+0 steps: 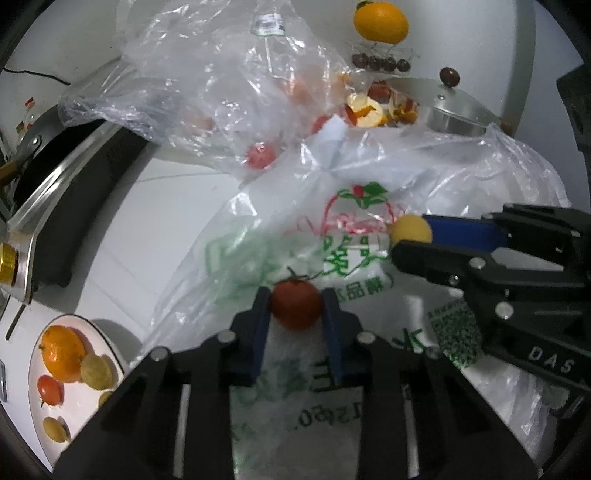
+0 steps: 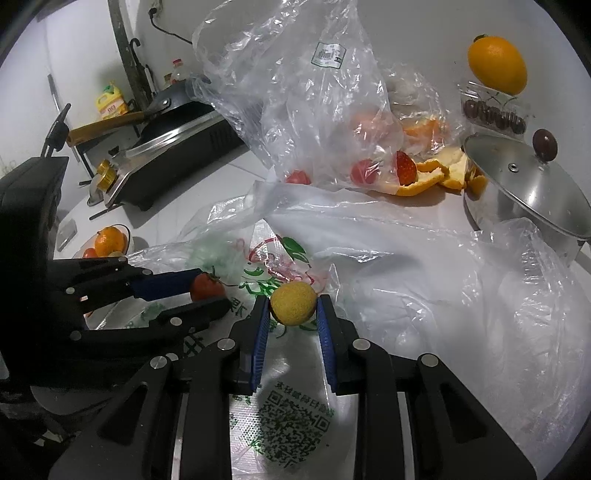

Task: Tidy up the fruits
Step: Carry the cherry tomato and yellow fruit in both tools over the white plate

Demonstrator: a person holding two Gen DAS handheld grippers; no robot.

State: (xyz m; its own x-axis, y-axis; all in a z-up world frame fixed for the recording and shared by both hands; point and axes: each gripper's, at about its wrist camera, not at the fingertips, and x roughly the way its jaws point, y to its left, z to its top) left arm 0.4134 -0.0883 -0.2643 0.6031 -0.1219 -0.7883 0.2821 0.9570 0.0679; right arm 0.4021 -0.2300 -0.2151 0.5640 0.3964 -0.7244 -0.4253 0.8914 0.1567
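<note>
Lower left of the left wrist view: white plate [image 1: 31,373] on the tabletop [image 1: 162,206], carrying an orange [image 1: 61,352], a small tomato [image 1: 50,389] and pale yellow fruits [image 1: 96,371]. Likely the collecting dish, so sorted fruit gathers there, within reach of the left claw.

Upper left: stove [image 1: 62,206] with dark pan [image 1: 40,162], apart from the fruit.

Centre, low: left claw [image 1: 295,310] narrowed onto a red tomato [image 1: 295,308], both blue pads pressing its sides, stalk up. Held just over the printed bag [image 1: 343,258], probably lifted out of it for the plate.

Centre, high: clear bag [image 1: 229,85], crumpled and slack, with red tomatoes [image 1: 261,156] showing through the film. Fruit there not yet sorted.

Right of centre: right claw [image 1: 410,236] closed on a round yellow fruit [image 1: 412,229]; in the right wrist view the same fruit [image 2: 293,302] sits squarely between the pads, above the bag's print. Both claws loaded at once, presumably to move two pieces in one trip.

Upper right: peel scraps [image 1: 369,110] in a heap, likely waste. Beside them a lidded steel pot [image 1: 458,114], contents hidden. Farther up, a clear box of dark cherries [image 1: 380,63] with a large orange [image 1: 380,21] behind it.
</note>
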